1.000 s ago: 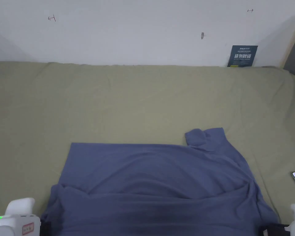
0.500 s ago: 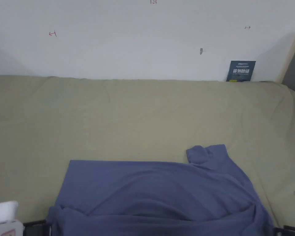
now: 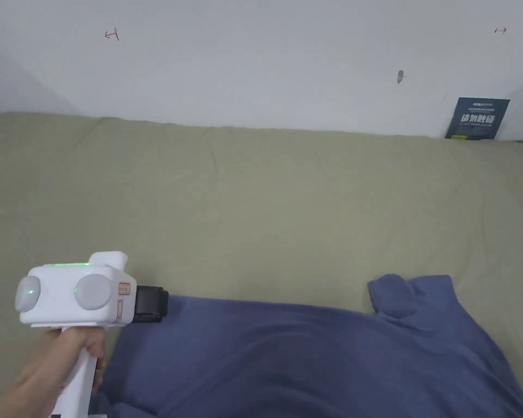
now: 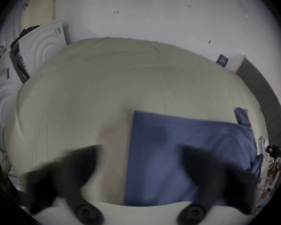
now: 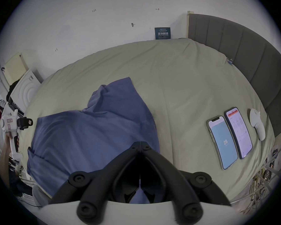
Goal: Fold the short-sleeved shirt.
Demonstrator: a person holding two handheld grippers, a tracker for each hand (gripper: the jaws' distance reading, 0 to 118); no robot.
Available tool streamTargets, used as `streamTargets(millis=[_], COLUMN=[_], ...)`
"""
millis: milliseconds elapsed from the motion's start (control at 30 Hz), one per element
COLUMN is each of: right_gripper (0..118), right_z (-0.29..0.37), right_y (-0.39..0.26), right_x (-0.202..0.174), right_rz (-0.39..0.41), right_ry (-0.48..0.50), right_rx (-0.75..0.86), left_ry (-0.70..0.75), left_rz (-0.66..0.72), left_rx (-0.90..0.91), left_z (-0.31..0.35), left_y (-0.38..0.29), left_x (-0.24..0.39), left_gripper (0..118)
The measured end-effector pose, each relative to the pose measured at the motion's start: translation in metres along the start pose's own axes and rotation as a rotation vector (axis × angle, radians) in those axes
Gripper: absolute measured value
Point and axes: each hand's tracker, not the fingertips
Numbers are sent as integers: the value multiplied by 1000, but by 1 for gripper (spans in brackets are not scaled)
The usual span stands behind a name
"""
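A blue short-sleeved shirt [image 3: 309, 359] lies spread on the olive bed sheet [image 3: 255, 207], with one sleeve [image 3: 407, 296] sticking out at its far right. My left gripper [image 3: 150, 305], held by a hand, hovers at the shirt's far-left corner. In the left gripper view its jaws [image 4: 139, 149] are blurred and wide open above the shirt's [image 4: 169, 139] left edge. My right gripper [image 5: 140, 145] is shut at the shirt's [image 5: 88, 139] near-right edge, with blue cloth showing between its jaws. It also appears as the far-off right gripper [image 4: 272, 152].
Two lit phones [image 5: 222, 140] [image 5: 238, 131] and a white controller [image 5: 256, 124] lie on the sheet right of the shirt. A grey headboard [image 5: 250, 58] bounds the right side. A dark sign [image 3: 477, 118] leans on the far wall. White appliances [image 4: 39, 50] stand left.
The left gripper has risen from the bottom-left corner of the head view to the shirt's far-left corner. The head camera has swung left, shifting the shirt rightward in frame.
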Motion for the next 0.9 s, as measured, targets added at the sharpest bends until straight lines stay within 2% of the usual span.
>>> streamTargets(millis=[33, 233, 300, 333, 400, 433, 467, 500, 600, 633, 667, 700, 733, 767, 800, 833, 900], right_gripper=[0, 0, 0, 0, 0, 0, 0, 0, 0, 3, 25, 65, 114, 117, 116, 116, 116], right_z=[-5, -21, -29, -33, -38, -41, -45, -55, -66, -68, -73, -79, -86, -94, -98, -102, -111], right_y=[2, 17, 21, 24, 31, 34, 38, 43, 55, 59, 64, 69, 72, 73, 71, 76, 73], right_x=[2, 10, 12, 12, 10, 9, 8, 9, 3, 1, -1, -4, -6, -5, -5, -4, -4], right_rz=[1, -24, -26, -18, -2, 1, 4, 10, 23, 36, 44, 47, 43, 46, 34, 69, 82], right_ry=[-4, -25, -27, -34, -44, -47, -52, -48, -48, -39, -23, -17, -1, 21, 35, 11, -4], right_rx=[-3, -34, -46, -51, -63, -64, -63, -65, -68, -68, -75, -95, -135, -178, -192, -164, -200], left_ry=[9, -12, 13, 6, 31, 14, 13, -41, -17, -17, -13, -17, -16, -17, -16, -17, -21], left_rz=[-12, -2, -40, -30, -13, -21, -61, -39, -36, -38, -36, -31, -28, -27, -23, -17, -6], left_rx=[-26, -94, -74, -77, -54, -71, -65, -48, -57, -60, -64, -69, -69, -71, -74, -74, -75], left_z=[6, -25, -26, -23, -10, -11, -8, -6, -5, -6, -8, -9, -10, -11, -12, -12, -14], left_y=[33, 35, 34, 34, 32, 41, 42, 43, 40, 39, 39, 42, 42, 42, 42, 42, 43], left_x=[-7, 4, 4, 4, 4, -1, -2, -3, 0, 0, 0, 0, -1, -1, -1, -1, -3], left_gripper=[116, 114, 114, 108, 85, 58, 26, 5, 5, 5, 5, 5, 5, 5, 5, 5, 5])
